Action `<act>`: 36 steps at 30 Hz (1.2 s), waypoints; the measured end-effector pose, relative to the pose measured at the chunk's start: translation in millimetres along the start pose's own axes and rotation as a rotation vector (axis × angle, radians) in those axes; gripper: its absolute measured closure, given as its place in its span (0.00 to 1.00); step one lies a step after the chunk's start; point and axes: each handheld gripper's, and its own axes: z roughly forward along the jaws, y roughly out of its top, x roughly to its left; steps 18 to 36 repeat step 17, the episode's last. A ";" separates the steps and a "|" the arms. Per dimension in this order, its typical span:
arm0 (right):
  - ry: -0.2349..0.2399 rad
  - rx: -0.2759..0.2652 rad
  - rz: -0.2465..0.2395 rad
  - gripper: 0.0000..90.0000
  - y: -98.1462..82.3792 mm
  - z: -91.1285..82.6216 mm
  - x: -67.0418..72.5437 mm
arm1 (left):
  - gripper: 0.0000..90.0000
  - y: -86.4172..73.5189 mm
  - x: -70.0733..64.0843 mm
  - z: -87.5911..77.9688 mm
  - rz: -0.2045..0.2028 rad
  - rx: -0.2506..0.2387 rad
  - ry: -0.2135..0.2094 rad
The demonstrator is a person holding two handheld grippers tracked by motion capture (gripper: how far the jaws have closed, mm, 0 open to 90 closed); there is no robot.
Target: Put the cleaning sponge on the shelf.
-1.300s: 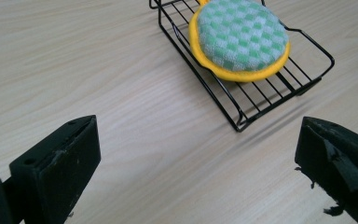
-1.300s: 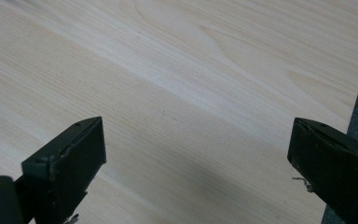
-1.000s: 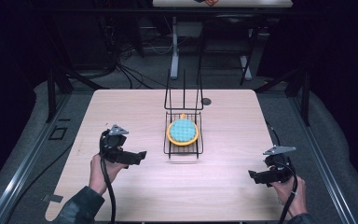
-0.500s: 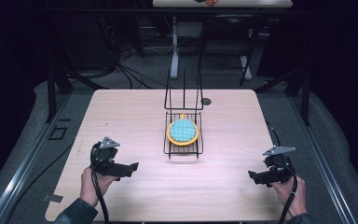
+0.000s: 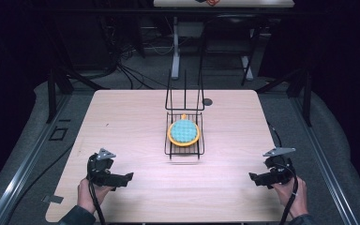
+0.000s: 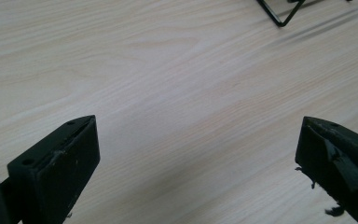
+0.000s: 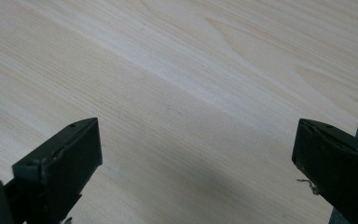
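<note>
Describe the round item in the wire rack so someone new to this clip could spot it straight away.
Start at the light wooden table and find the black wire rack standing near its middle. Lying flat on the rack's low shelf is a round dish. Its orange rim and light blue centre make it the one brightly coloured thing on the table.

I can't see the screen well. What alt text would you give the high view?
A wooden table seen from above holds a black wire rack at its middle, with a round blue and orange dish lying in it. At the near edge a person holds an open hand-held gripper in each hand, left and right, both away from the rack.
</note>
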 end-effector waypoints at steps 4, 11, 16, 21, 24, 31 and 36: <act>0.003 0.009 -0.001 0.01 -0.2 1.1 0.0 | 0.00 -7.2 6.0 3.8 -0.010 0.005 0.012; 0.008 0.018 -0.006 0.01 -1.4 4.7 -2.1 | 0.00 -10.7 11.8 10.3 -0.034 0.011 0.009; 0.008 0.028 -0.009 0.01 -1.7 5.4 -3.6 | 0.00 -11.6 12.8 12.6 -0.034 0.010 0.012; 0.008 0.028 -0.009 0.01 -1.7 5.4 -3.6 | 0.00 -11.6 12.8 12.6 -0.034 0.010 0.012; 0.008 0.028 -0.009 0.01 -1.7 5.4 -3.6 | 0.00 -11.6 12.8 12.6 -0.034 0.010 0.012; 0.008 0.028 -0.009 0.01 -1.7 5.4 -3.6 | 0.00 -11.6 12.8 12.6 -0.034 0.010 0.012; 0.008 0.028 -0.009 0.01 -1.7 5.4 -3.6 | 0.00 -11.6 12.8 12.6 -0.034 0.010 0.012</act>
